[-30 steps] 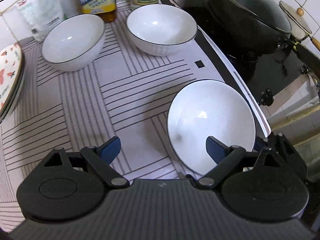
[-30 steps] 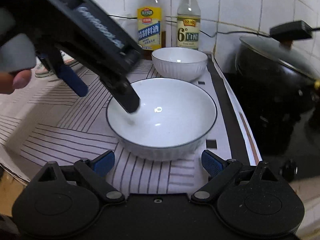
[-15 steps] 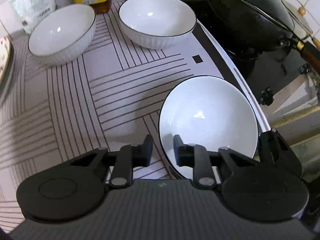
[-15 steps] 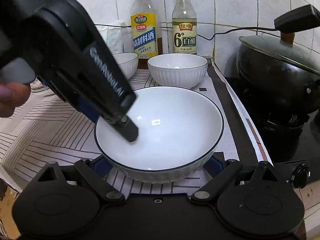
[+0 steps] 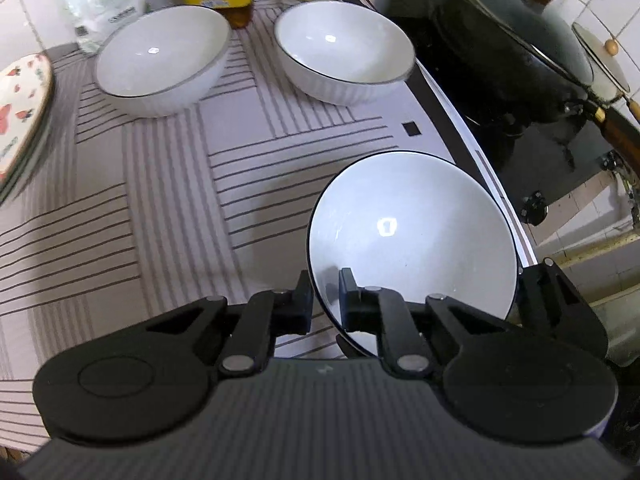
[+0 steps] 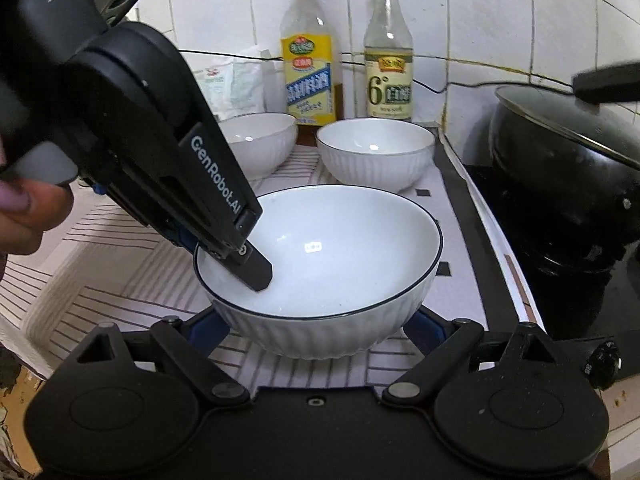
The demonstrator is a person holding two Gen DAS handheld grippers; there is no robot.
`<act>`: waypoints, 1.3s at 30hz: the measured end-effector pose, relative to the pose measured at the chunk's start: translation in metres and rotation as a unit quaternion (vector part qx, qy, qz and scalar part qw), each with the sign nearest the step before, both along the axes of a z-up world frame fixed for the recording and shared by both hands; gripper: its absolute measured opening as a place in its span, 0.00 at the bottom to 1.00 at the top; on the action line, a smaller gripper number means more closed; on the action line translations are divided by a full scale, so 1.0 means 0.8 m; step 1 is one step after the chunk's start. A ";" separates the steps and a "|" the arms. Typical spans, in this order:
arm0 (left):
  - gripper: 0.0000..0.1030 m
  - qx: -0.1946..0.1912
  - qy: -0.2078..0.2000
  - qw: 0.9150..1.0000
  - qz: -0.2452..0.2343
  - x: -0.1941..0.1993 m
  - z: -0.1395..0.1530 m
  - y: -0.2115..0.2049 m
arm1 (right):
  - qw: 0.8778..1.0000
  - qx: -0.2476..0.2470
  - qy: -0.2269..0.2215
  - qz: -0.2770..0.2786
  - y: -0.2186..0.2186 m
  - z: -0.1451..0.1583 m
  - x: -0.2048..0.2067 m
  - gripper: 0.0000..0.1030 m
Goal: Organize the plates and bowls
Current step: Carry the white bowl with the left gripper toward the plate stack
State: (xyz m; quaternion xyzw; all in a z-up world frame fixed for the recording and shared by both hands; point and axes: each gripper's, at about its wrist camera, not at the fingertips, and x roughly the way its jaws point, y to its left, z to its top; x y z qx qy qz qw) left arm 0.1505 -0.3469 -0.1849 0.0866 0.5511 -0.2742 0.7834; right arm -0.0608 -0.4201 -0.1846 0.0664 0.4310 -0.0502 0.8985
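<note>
Far left, left wrist view: a white plate with red strawberry print [image 5: 20,108], partly cut off by the frame, edge blurred. It rests on the pale mat with dark line pattern [image 5: 160,184] covering the counter.

Bowls, three counted, all the same: white glazed ceramic, thin dark rim line, ribbed outer wall, nothing inside. Rear left white bowl [image 5: 162,58] and rear right white bowl [image 5: 344,54] sit upright near each other at the back of the mat, not touching. The near white ribbed bowl [image 5: 412,236] is at the mat's right edge, just beside the black stove top [image 5: 556,168].

Left gripper [image 5: 325,304]: fingers drawn together, clamped across the near bowl's left rim, one finger inside, one outside. From the right wrist view the inner finger lies against the bowl's inside wall [image 6: 256,268]. The bowl looks tilted in the left wrist view; whether it is off the mat cannot be told.

Right gripper [image 6: 316,332]: fingers spread wide, one on each side of the same bowl's base [image 6: 320,264], close to its wall; contact cannot be told.

Behind the rear bowls: two bottles counted, one yellow-labelled clear bottle [image 6: 308,60] and one yellow-capped clear bottle [image 6: 388,56], plus a white packet [image 6: 232,88] to their left.

Right: one large black lidded pot [image 6: 568,168] on the stove.
</note>
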 end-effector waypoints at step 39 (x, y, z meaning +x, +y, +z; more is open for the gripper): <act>0.12 0.053 -0.046 0.962 0.262 0.069 0.003 0.326 | 0.965 0.058 -0.031 0.253 0.259 -0.023 0.175 0.92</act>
